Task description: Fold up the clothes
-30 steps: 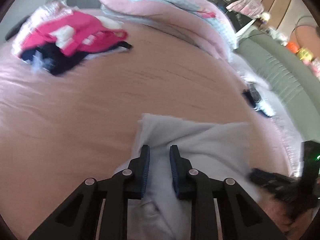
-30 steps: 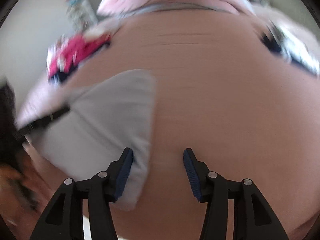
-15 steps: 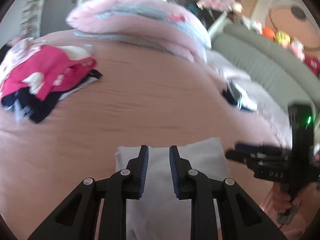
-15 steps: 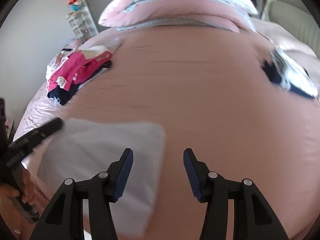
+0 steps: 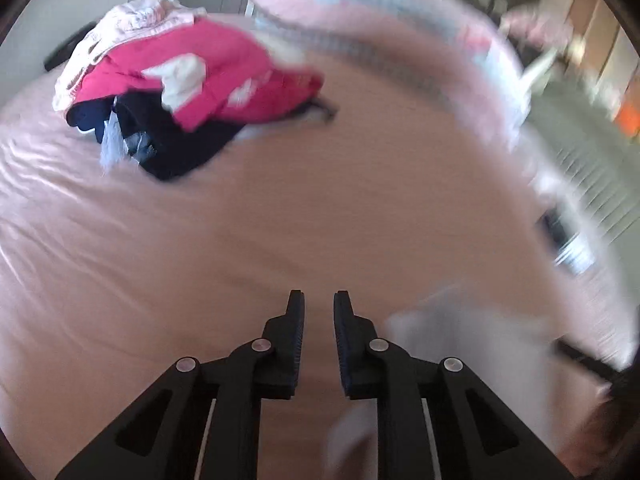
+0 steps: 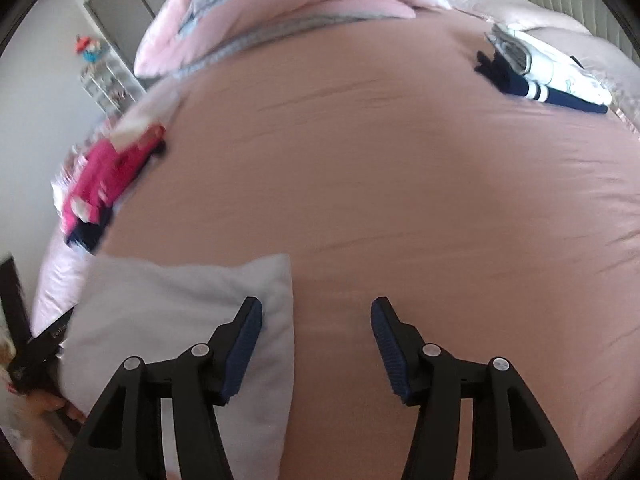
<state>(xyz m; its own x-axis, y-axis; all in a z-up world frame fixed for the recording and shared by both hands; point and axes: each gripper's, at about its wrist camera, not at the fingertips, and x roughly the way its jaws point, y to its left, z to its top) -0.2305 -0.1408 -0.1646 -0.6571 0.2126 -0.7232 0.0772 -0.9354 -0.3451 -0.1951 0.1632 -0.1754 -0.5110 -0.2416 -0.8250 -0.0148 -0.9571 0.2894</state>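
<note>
1. Plainly, the folded pale grey garment lies flat on the pink bed, close to its near edge and toward its left side.
2. Seen from the right wrist, the right hand-held gripper hangs over that garment's right border: one blue pad is above the cloth, the other above bare sheet. Its jaws stand wide and are opening, and nothing is pinched between them.
3. Only the left wrist view shows the left hand-held gripper from behind. Its jaws are narrow and closing, with only bare sheet in the gap; the garment sits just to its right, badly blurred.
4. Only the right wrist view shows the garment sharply, and there part of the left hand-held gripper's black body appears at the garment's left edge, with fingers beneath it.
5. A heap of clothes, magenta over dark blue, sits toward the bed's far left corner; both views catch it.
6. Toward the far right edge lies a white and navy bundle, clear from the right wrist and smeared from the left.
7. A pink quilt is bunched along the far edge.
</note>
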